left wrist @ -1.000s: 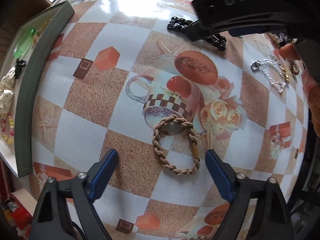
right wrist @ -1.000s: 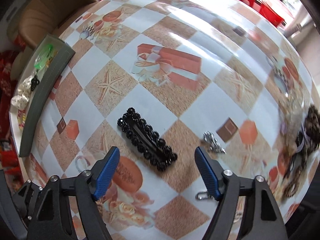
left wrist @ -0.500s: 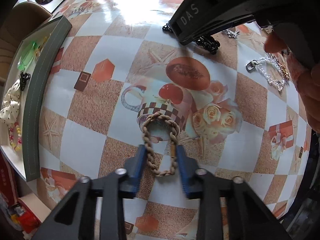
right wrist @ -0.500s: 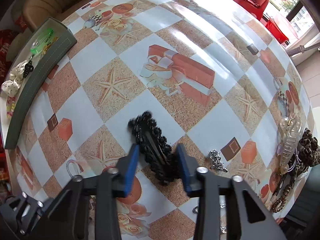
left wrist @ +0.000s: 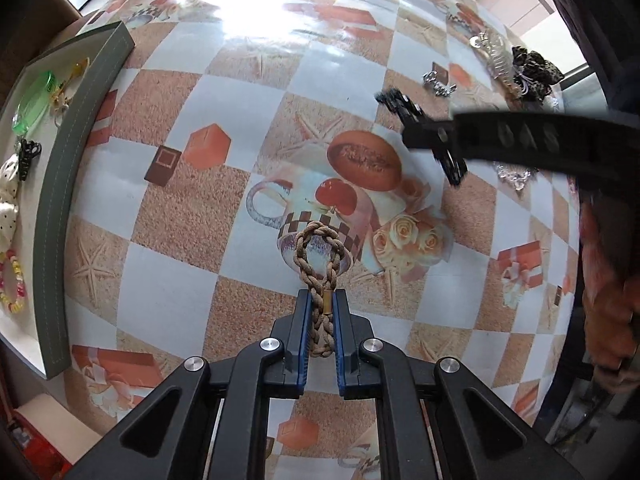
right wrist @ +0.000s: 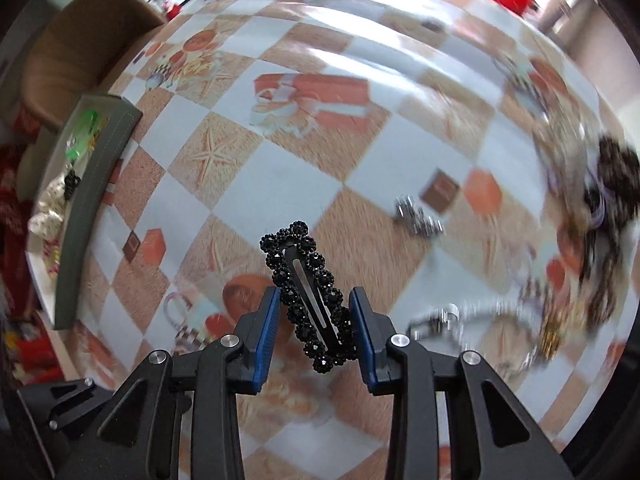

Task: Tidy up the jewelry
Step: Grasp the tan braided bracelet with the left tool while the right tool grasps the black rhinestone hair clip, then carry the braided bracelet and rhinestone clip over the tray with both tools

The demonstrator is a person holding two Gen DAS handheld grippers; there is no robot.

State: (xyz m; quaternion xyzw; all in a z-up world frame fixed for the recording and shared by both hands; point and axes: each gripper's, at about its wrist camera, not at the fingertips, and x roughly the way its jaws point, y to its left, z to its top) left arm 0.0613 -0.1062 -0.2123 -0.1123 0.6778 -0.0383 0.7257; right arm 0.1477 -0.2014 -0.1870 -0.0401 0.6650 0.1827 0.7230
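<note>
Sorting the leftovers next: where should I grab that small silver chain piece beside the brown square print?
I'd pinch the small silver chain piece across its short width, coming straight down: it lies flat, low, with bare tablecloth around it.

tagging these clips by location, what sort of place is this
Probably a home dining or living area. A table with a printed checked tablecloth of cups, roses and gift boxes, a tan upholstered chair beside it, and a grey jewelry tray of hair accessories at the table's edge.
</note>
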